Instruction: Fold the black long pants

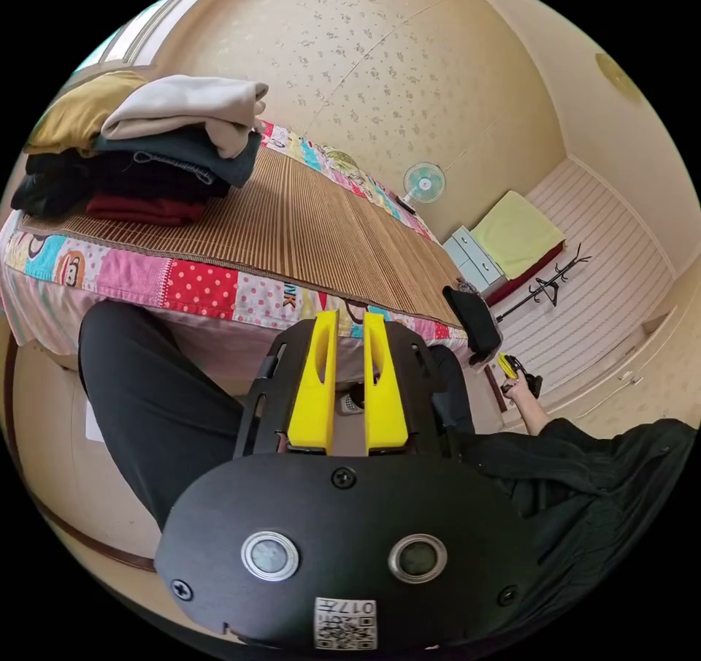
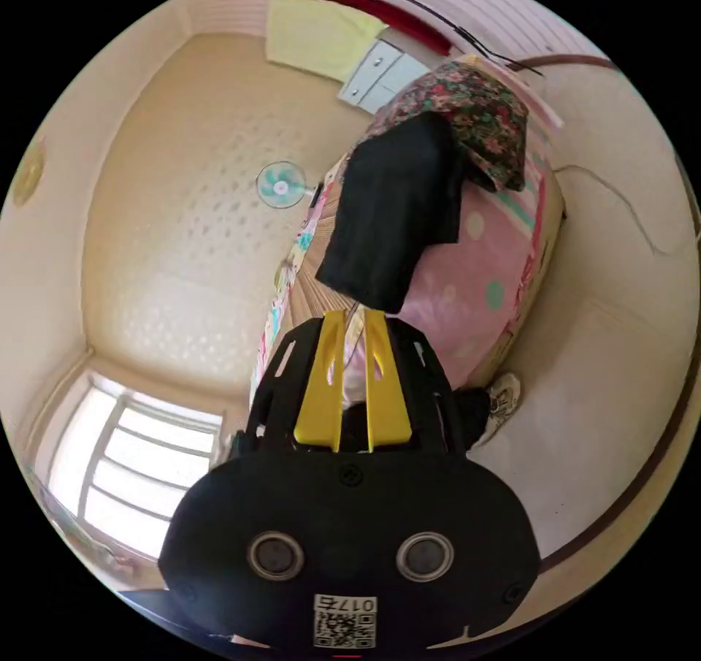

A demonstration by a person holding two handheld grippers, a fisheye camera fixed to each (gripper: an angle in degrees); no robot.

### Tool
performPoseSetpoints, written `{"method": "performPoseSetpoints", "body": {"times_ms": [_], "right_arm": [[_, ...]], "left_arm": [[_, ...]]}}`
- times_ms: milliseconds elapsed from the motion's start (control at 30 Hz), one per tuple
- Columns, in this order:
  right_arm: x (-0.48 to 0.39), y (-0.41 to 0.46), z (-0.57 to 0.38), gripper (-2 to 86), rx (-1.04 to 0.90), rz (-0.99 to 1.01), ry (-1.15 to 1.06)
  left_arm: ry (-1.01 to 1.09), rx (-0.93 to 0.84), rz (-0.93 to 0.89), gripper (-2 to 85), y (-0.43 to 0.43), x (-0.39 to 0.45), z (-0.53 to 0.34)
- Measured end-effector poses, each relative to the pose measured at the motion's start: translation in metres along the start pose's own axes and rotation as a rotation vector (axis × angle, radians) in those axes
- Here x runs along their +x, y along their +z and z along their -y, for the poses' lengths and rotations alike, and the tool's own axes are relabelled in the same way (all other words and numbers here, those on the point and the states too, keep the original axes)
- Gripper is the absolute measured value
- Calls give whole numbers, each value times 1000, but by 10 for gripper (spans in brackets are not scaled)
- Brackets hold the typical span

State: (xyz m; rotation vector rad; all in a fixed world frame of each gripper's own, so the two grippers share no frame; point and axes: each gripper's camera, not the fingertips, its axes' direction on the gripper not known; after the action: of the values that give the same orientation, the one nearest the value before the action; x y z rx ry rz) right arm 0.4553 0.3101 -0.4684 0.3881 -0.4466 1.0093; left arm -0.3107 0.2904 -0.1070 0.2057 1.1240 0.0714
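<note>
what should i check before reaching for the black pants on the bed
1. Left gripper empty, a narrow gap between its jaws: ok.
2. Right gripper empty, near the black garment: ok.
3. Black garment at the bed's end by the floral cushion: ok, though whether it's the pants: cannot tell.
4. Free space on the woven mat: ok.
5. Folded stack out of the way at the mat's corner: ok.

bright daylight | window [image 2: 139, 464] glare | sharp focus | fisheye edges bent
</note>
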Motion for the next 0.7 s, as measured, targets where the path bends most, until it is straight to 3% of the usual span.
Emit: {"method": "performPoseSetpoints", "body": {"times_ms": [233,333,433,533,700], "right_arm": [[32,66,17,161,-52,155,237],[38,75,15,160,33,258,336],[44,86,15,105,10,276,528],[3,83,31,50,13,286,403],[-188,85,67,18,-72,-189,-214]], "left_arm": [[-1,-37,30,92,17,12,-2],[-33,-40,18,95,16,6,0],[-66,-18,22,96,8,-2,-1],[-84,-2,10,95,2,-10,-4],[-103,-22,-42,87,2,-22,-7]]}}
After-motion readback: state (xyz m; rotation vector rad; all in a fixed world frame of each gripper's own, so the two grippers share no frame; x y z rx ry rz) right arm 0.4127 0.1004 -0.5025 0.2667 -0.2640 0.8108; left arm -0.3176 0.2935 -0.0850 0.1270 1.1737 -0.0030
